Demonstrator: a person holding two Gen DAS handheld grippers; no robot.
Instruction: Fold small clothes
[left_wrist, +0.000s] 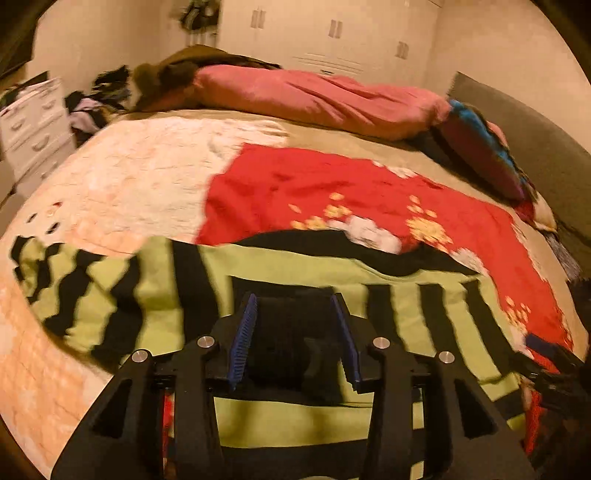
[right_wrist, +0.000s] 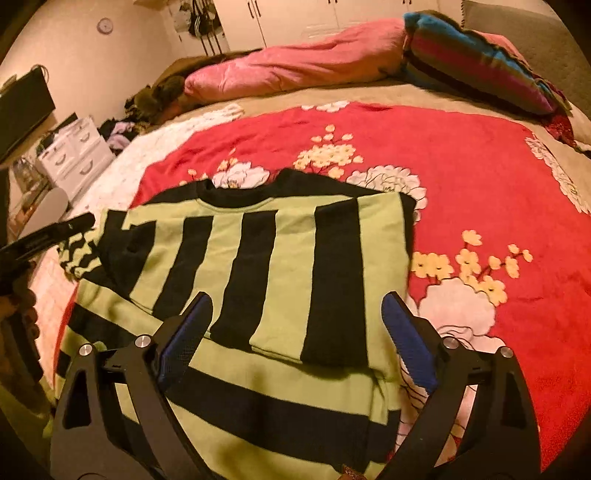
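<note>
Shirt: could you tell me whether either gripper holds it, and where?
Right gripper holds nothing; left gripper cannot be told: black blur between its fingers.

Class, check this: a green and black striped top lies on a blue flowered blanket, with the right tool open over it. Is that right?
Not quite: the blanket is red, not blue, as the right wrist view shows. The striped top does lie on it, with the right tool open over it.

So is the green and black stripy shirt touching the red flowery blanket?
Touching. The right wrist view shows the shirt lying flat on the red blanket.
</note>
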